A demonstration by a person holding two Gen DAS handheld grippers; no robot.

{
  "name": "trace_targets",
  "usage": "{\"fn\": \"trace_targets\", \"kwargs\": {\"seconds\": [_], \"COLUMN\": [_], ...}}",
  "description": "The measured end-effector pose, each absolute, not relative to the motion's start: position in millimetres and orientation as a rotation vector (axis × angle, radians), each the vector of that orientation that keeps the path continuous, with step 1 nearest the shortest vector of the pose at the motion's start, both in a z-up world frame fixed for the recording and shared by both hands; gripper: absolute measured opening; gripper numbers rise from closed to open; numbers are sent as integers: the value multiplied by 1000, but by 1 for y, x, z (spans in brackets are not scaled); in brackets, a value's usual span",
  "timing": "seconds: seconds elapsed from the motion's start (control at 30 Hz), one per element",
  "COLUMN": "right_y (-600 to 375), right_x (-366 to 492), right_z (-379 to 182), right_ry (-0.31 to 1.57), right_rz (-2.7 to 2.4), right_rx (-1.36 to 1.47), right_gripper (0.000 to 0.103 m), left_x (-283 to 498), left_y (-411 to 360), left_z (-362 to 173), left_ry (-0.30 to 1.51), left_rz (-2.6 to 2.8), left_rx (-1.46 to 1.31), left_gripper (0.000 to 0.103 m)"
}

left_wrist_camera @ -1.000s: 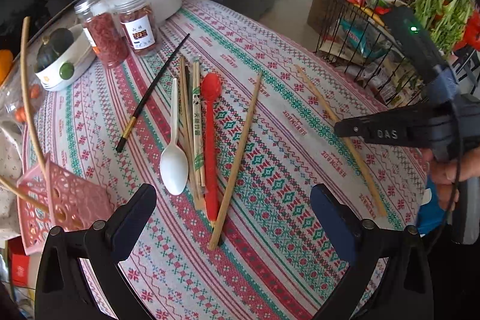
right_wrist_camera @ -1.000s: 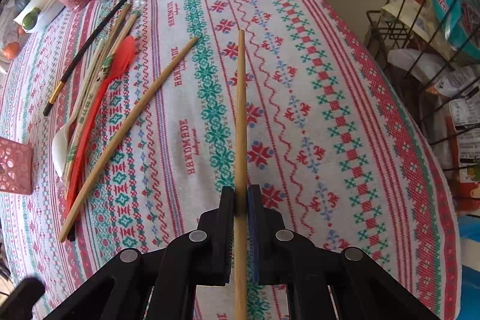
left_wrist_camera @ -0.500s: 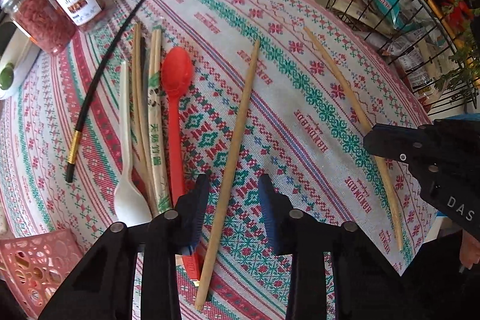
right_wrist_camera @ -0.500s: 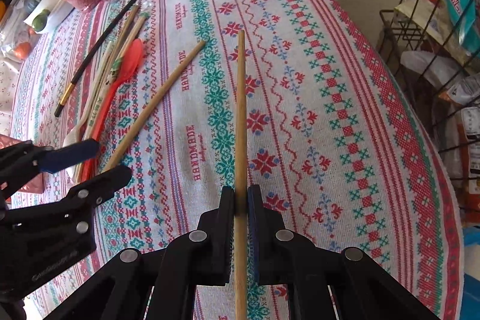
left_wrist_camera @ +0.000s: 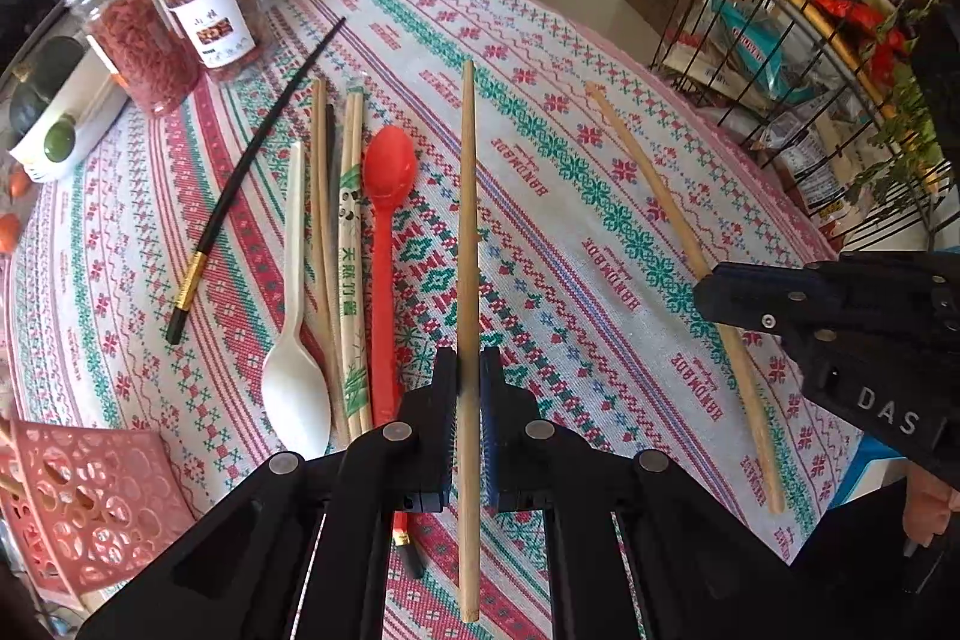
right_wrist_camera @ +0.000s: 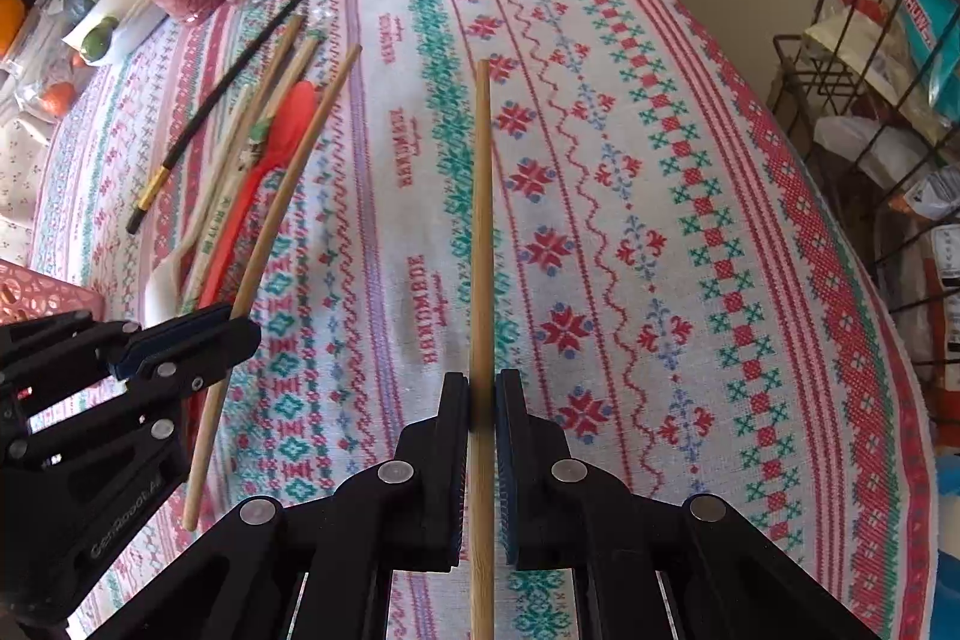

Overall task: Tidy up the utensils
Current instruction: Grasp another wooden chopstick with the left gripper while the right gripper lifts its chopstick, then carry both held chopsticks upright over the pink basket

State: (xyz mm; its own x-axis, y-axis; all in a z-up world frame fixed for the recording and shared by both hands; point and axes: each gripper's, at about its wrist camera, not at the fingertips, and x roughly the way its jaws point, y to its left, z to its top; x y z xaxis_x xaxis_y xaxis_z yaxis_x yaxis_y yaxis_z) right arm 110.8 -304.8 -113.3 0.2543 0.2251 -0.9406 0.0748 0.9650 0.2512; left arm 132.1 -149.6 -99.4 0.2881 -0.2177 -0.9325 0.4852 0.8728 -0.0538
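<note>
Left gripper (left_wrist_camera: pixel 468 382) now closed onto the bamboo chopstick (left_wrist_camera: pixel 467 220) just right of the red spoon (left_wrist_camera: pixel 387 196), right gripper (right_wrist_camera: pixel 481 400) still clamping a second chopstick (right_wrist_camera: pixel 482 220) farther right of that spoon, above the patterned tablecloth (right_wrist_camera: pixel 660 220).

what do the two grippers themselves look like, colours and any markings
Both are matte black plastic linkages with round silver rivets. The left gripper has blue ribbed finger pads; so does the right gripper. White "DAS" lettering marks the right one's side, and faint embossed script marks the left's.
</note>
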Motion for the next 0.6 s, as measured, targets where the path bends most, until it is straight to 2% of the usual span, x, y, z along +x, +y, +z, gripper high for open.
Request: {"fn": "trace_targets", "kwargs": {"seconds": [0.23, 0.6], "right_y": [-283, -248], "right_x": [103, 79], "right_z": [-85, -37], "right_ry": [1197, 973], "right_rz": [156, 254], "right_rx": [278, 282], "right_gripper": [7, 7], "left_x": [99, 50], "left_y": [-110, -47], "left_z": [-54, -21], "left_ry": [1049, 848], "left_rz": [-478, -452], "left_rx": [194, 76], "left_gripper": [7, 7]}}
